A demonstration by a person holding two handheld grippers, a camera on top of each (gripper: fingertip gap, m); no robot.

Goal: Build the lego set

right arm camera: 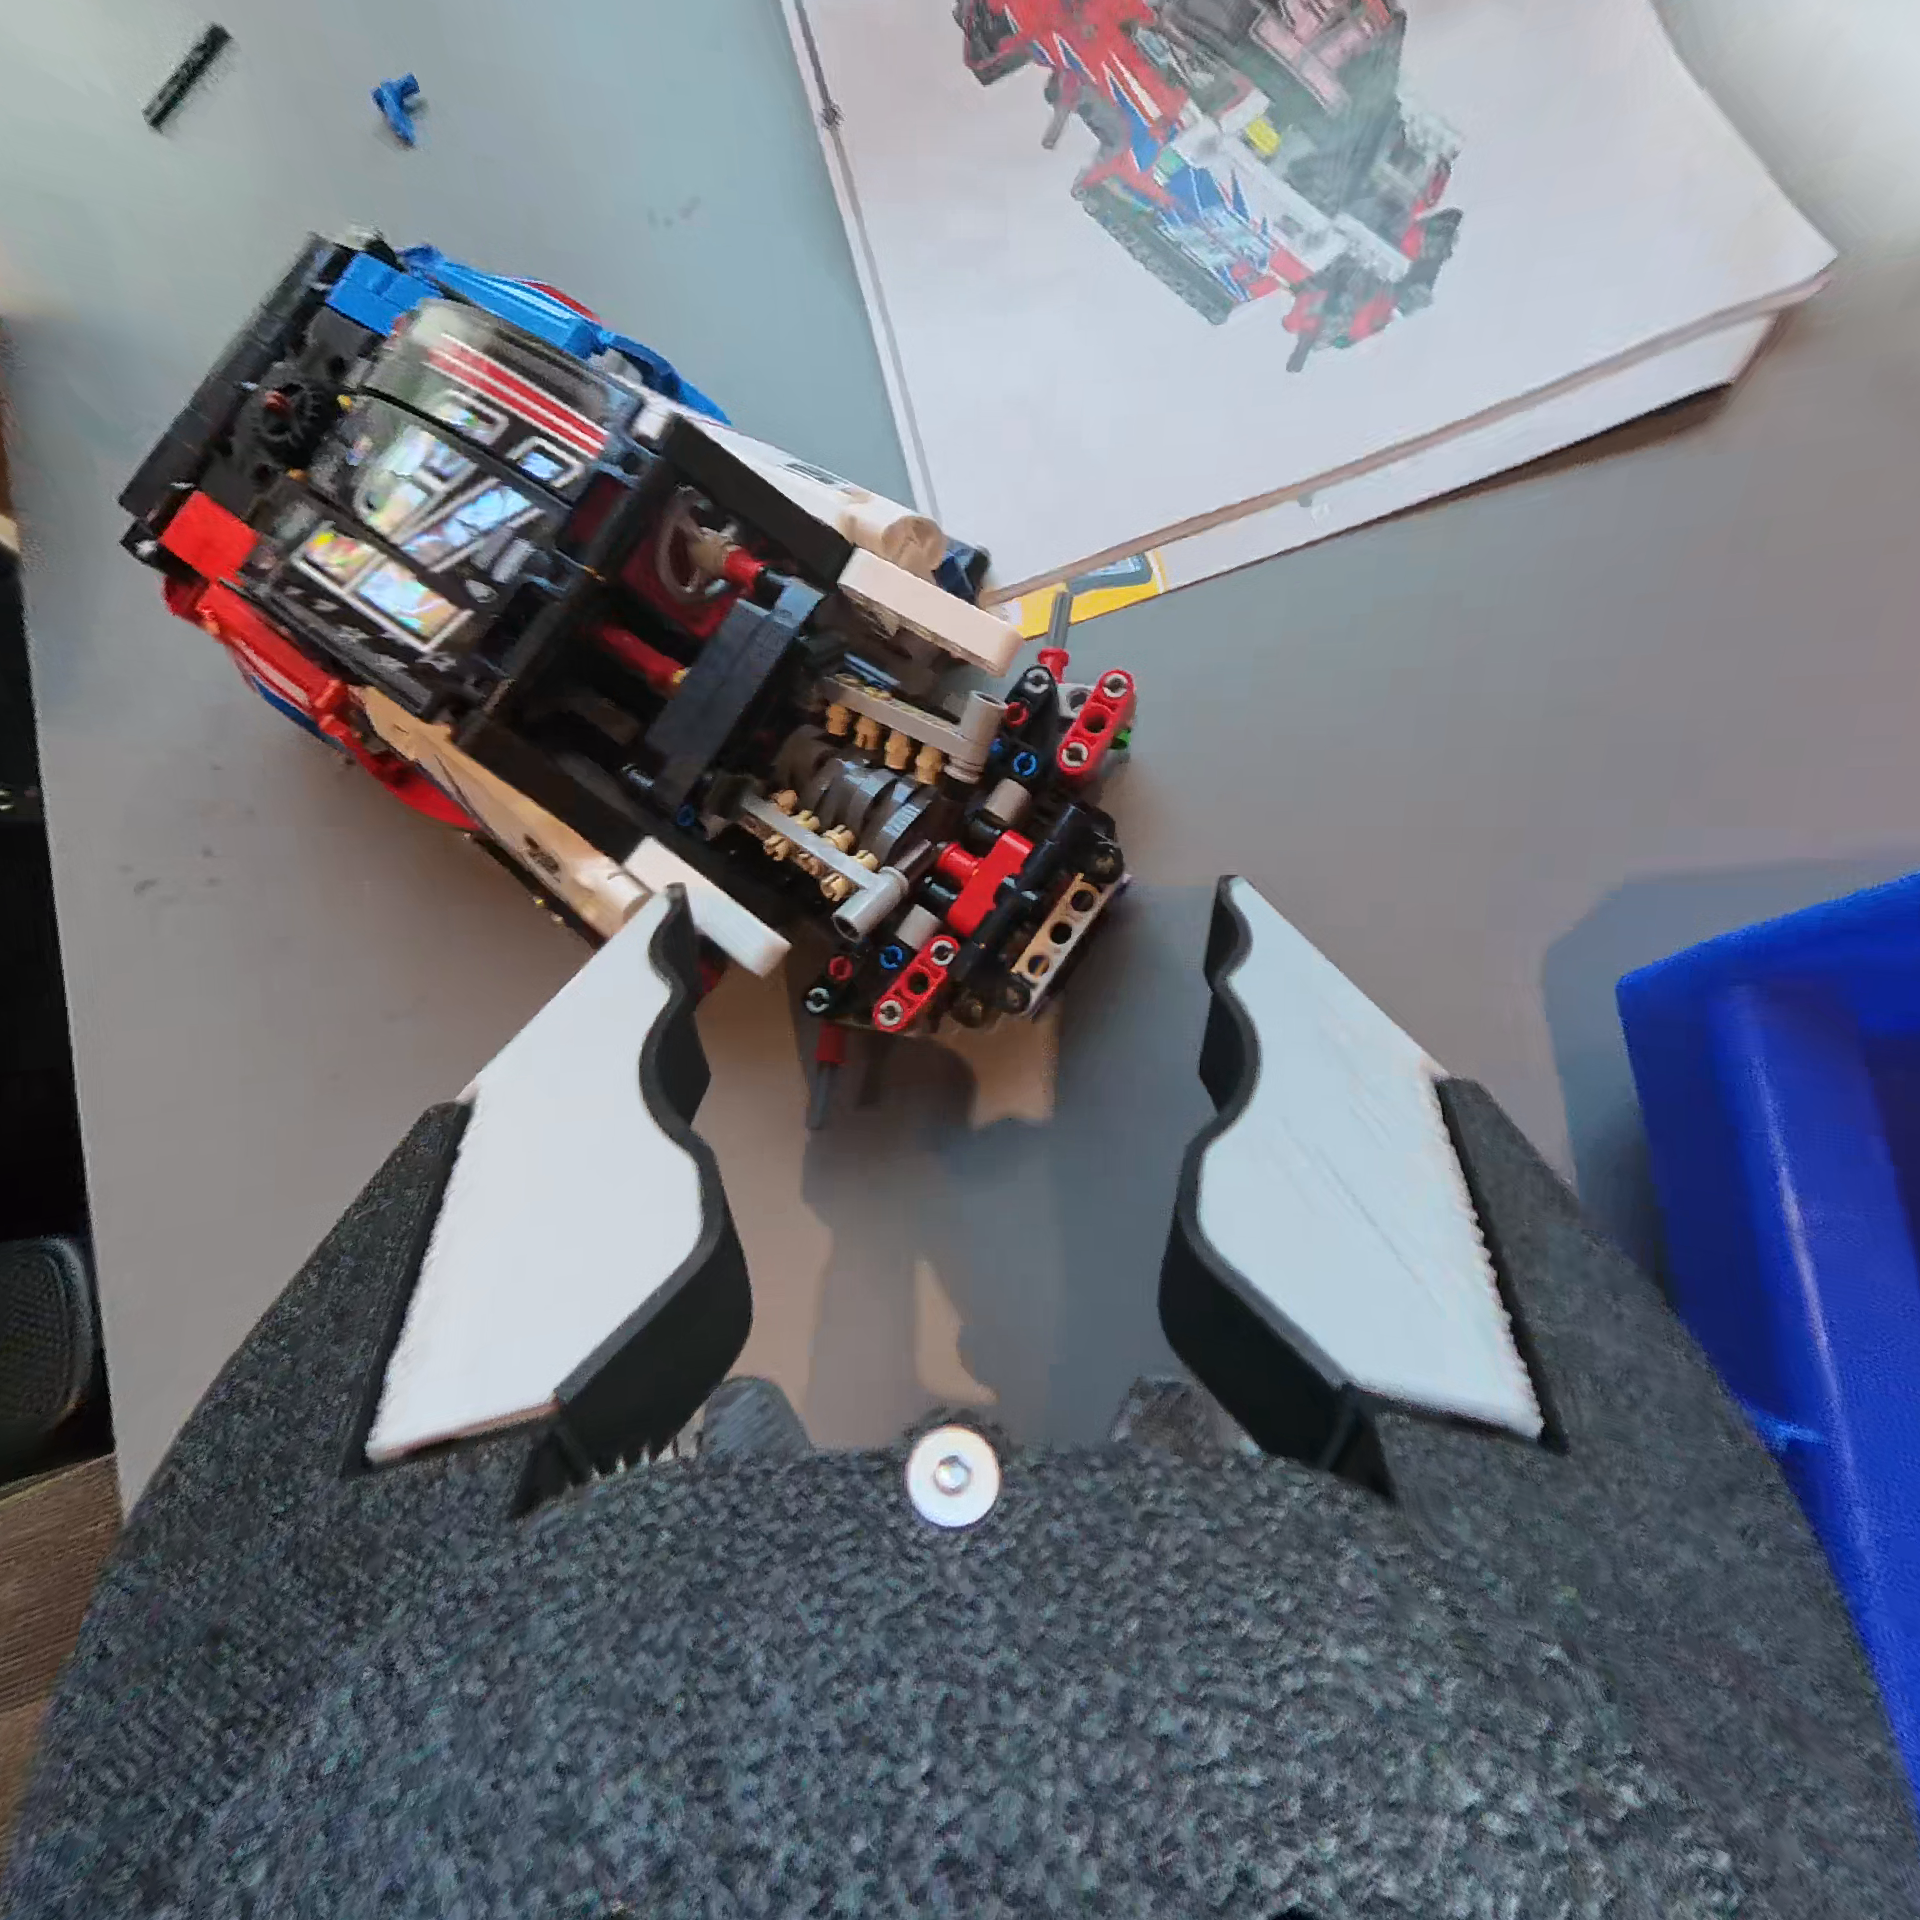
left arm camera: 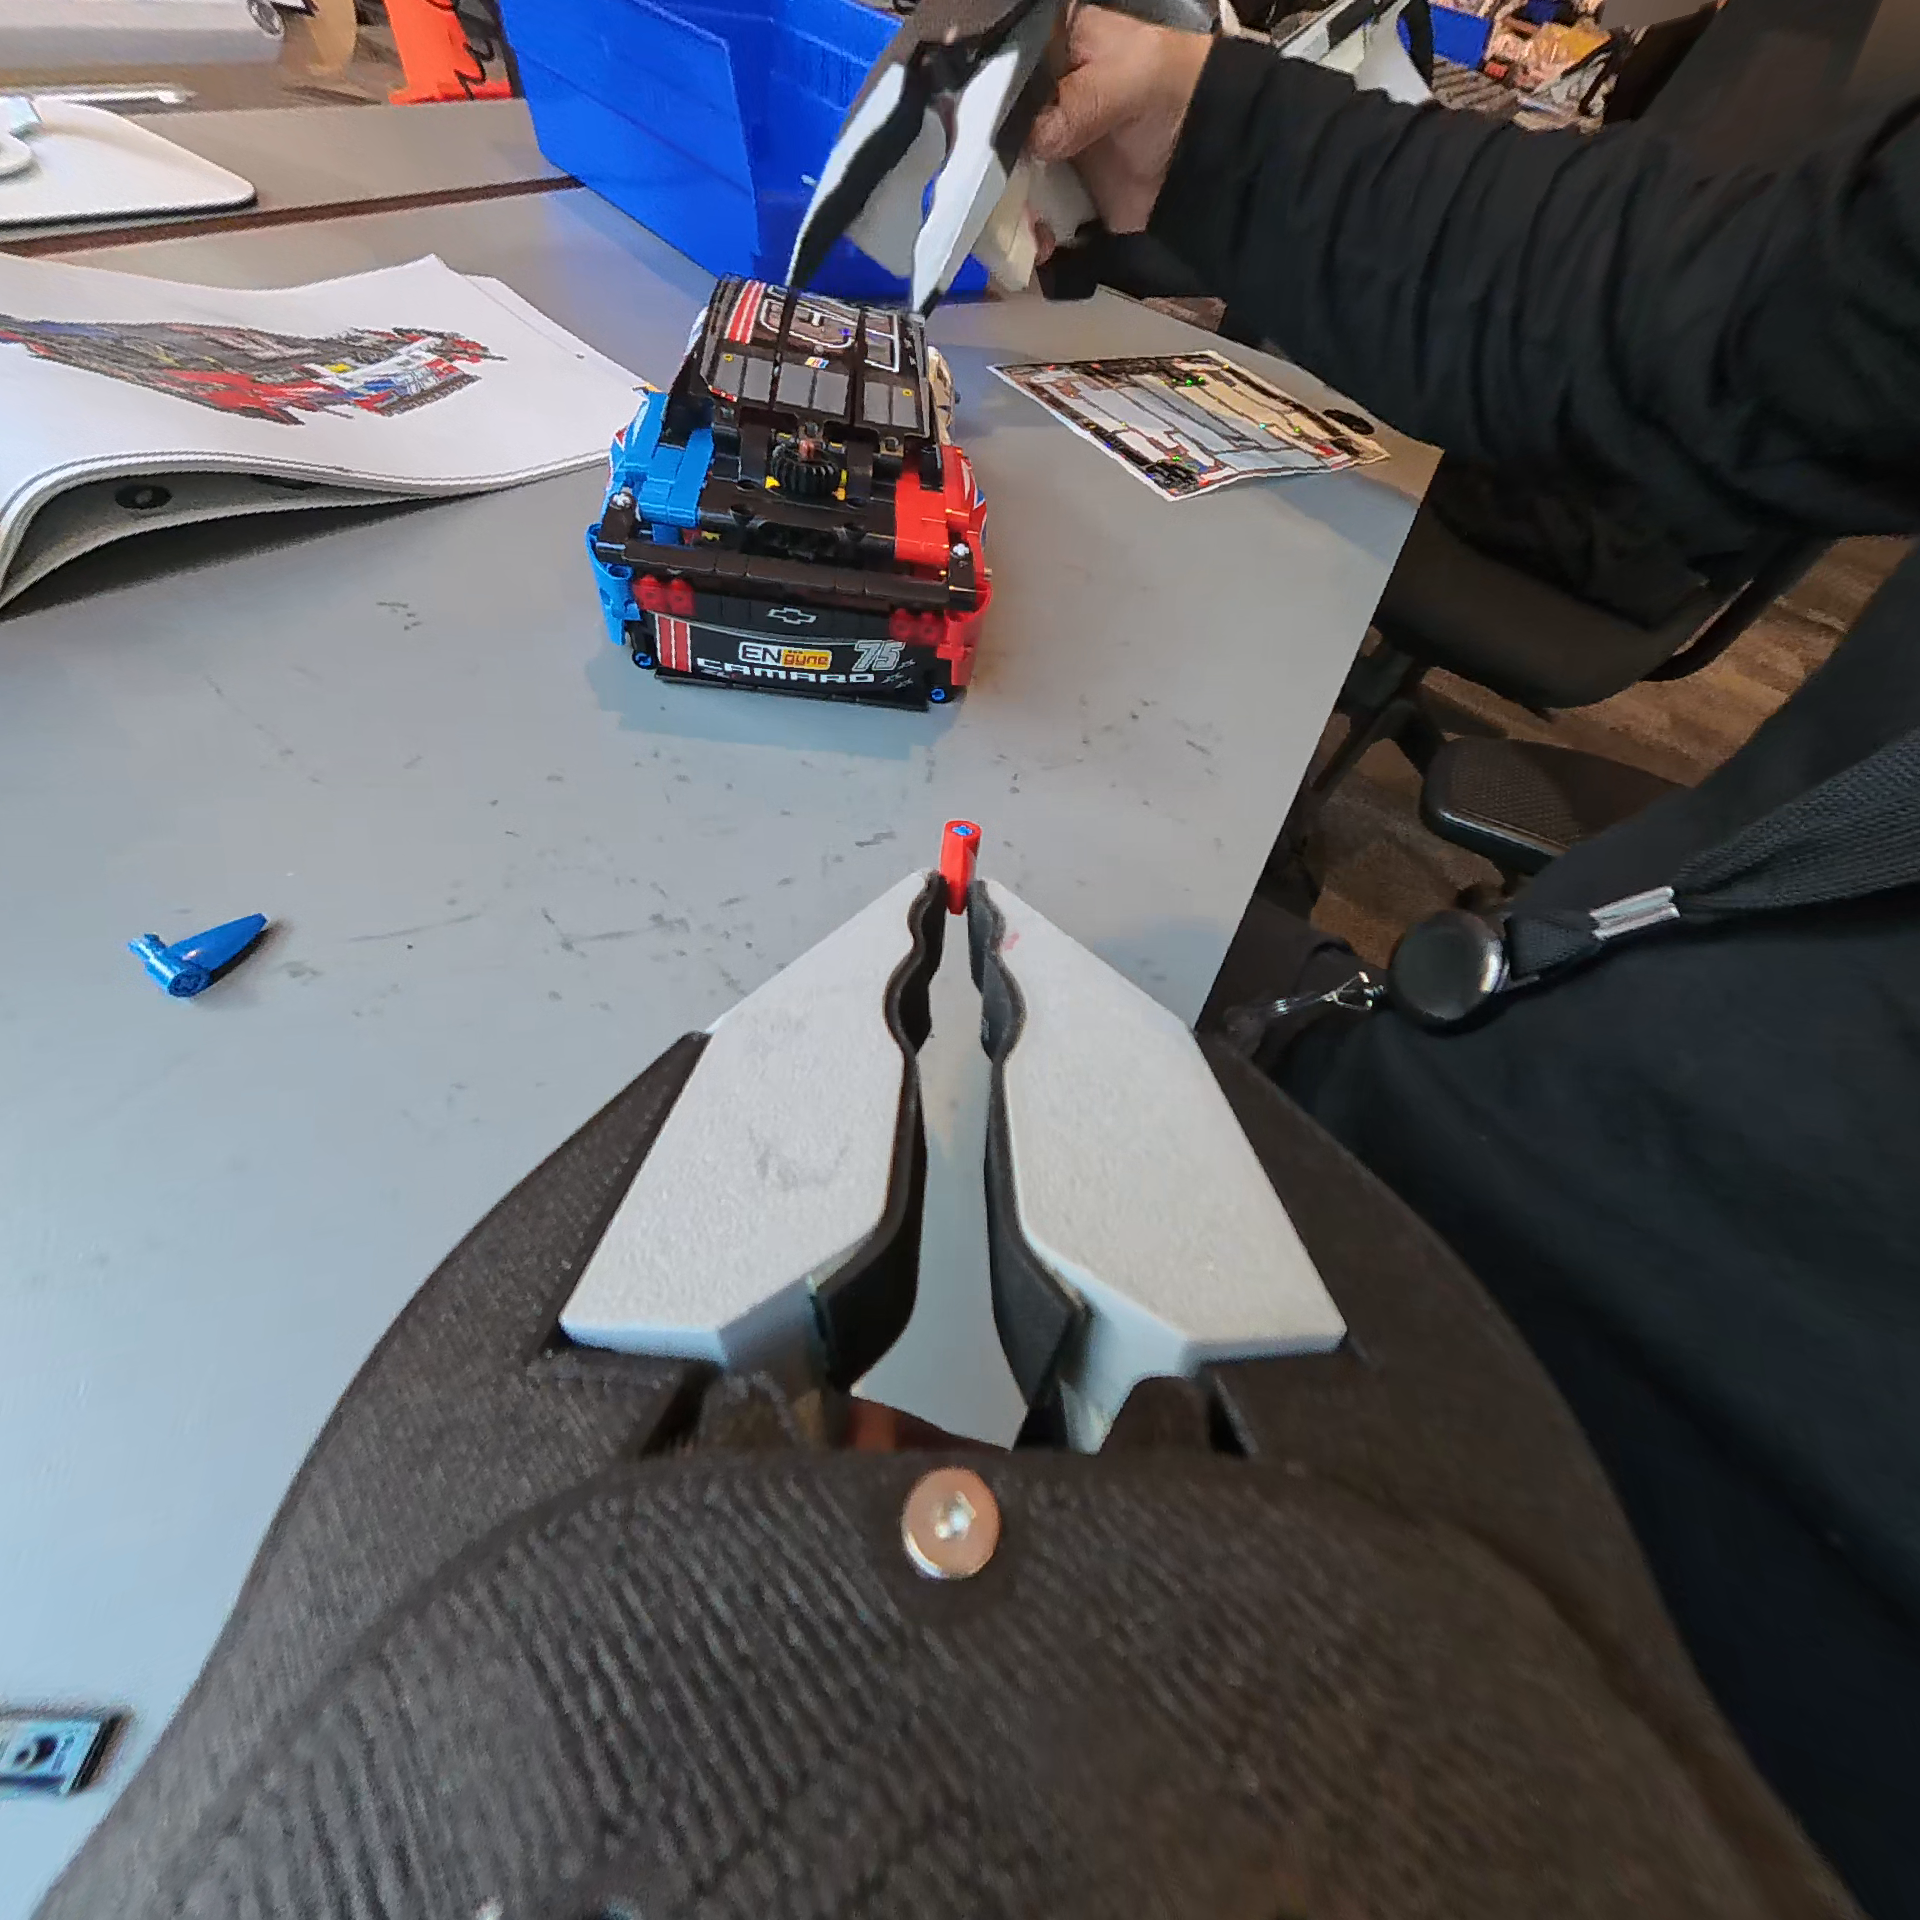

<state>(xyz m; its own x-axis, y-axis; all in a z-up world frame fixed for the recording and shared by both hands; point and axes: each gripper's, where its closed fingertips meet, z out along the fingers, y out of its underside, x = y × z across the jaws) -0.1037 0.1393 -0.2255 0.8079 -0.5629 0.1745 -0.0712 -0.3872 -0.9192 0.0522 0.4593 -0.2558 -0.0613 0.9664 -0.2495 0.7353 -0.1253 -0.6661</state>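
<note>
**Left wrist view: red piece clamped; car ahead on tabletop**

Left wrist view shows the left tongs (left arm camera: 954, 883) closed on a small red lego piece (left arm camera: 958, 857), which stands upright between the tips with its top end clear of them. The lego car (left arm camera: 795, 509) sits on the grey tabletop (left arm camera: 364, 779) straight ahead of these tongs and well apart from them, rear end facing the camera, blue bodywork on its left and red on its right. A loose blue piece (left arm camera: 197, 951) lies on the tabletop to the left of the tongs, apart from the car. An open instruction booklet (left arm camera: 291, 384) lies left of the car; a sticker sheet (left arm camera: 1190, 421) lies right of it. A blue bin (left arm camera: 665, 125) stands behind the car.

The right tongs (left arm camera: 868, 275) hang over the far end of the car, held by a hand (left arm camera: 1112, 114) in a black sleeve.

Right wrist view shows the right tongs (right arm camera: 951, 904) spread wide, gripping nothing. The car (right arm camera: 582, 644) lies just ahead and to the left, its exposed engine end nearest; the left fingertip (right arm camera: 665, 925) overlaps the car's white side panel, though contact cannot be confirmed. The booklet (right arm camera: 1351, 416) lies beyond, the bin (right arm camera: 1787, 1195) at right. A small blue piece (right arm camera: 397, 104) and a black strip (right arm camera: 187, 75) lie far off.
</note>
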